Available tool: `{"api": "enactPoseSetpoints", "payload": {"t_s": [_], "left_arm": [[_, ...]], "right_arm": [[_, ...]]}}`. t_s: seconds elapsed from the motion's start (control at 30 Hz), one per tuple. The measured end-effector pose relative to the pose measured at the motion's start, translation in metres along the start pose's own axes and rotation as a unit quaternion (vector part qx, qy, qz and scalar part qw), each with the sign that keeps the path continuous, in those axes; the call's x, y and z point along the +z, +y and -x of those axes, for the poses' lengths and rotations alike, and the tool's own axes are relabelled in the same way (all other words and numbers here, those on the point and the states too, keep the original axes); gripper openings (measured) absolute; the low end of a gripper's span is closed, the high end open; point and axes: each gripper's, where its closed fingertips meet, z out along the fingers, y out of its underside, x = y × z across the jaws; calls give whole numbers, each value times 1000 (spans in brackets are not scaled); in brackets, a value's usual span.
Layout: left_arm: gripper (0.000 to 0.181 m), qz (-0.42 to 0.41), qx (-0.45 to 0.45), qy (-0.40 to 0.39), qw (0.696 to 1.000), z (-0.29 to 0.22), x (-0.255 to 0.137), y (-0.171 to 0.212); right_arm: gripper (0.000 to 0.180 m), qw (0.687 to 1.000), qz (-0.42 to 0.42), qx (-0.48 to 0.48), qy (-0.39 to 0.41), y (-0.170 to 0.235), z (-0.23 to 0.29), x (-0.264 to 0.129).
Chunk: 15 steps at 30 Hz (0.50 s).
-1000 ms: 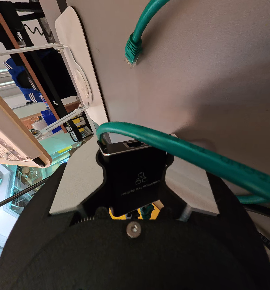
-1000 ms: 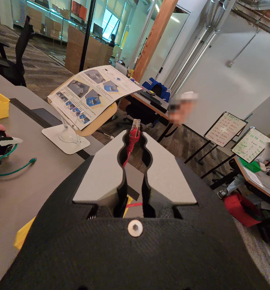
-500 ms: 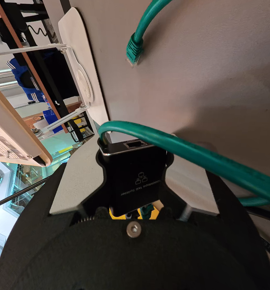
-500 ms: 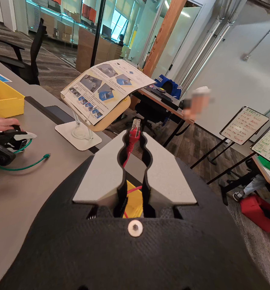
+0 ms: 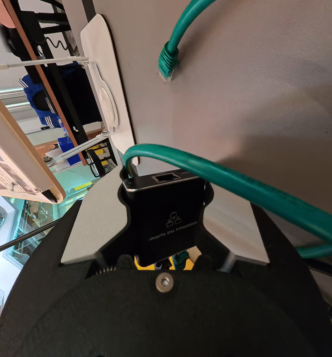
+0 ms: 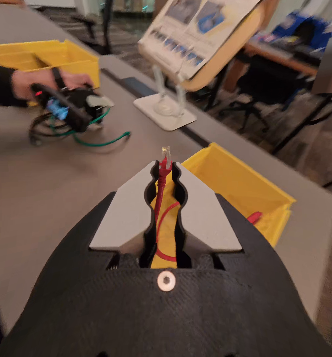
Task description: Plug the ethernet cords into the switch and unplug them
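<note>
The left gripper (image 5: pixel 166 195) has its jaws pinching the black switch (image 5: pixel 167 216) by its sides. One green ethernet cord (image 5: pixel 229 181) already arcs from the switch's 11 o'clock corner; its front port (image 5: pixel 166 177) looks empty. The right gripper (image 6: pixel 166 164) has jaws pressed on the red ethernet cord (image 6: pixel 162 180), clear plug forward, well apart from the switch. Plugging red and all unplugging appear to remain. A loose green plug (image 5: pixel 167 63) lies on the counter (image 5: pixel 258 87) at 12 o'clock; a yellow bin (image 6: pixel 238 185) sits at 2 o'clock.
</note>
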Motion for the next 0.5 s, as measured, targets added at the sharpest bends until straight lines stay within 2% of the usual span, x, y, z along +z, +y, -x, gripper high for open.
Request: {"api": "enactPoseSetpoints", "payload": {"t_s": [0.2, 0.33, 0.4, 0.5], "left_arm": [[76, 1, 0, -2, 1000, 0, 0, 0], [76, -1, -5, -2, 1000, 0, 0, 1], [76, -2, -7, -2, 1000, 0, 0, 1], [75, -4, -7, -1, 1000, 0, 0, 1]], "right_arm": [[11, 985, 59, 23, -159, 36, 38, 0], [11, 987, 102, -17, -122, 50, 25, 14], [11, 990, 86, 8, -111, 44, 16, 23], [11, 990, 104, 18, -90, 55, 3, 42]]}}
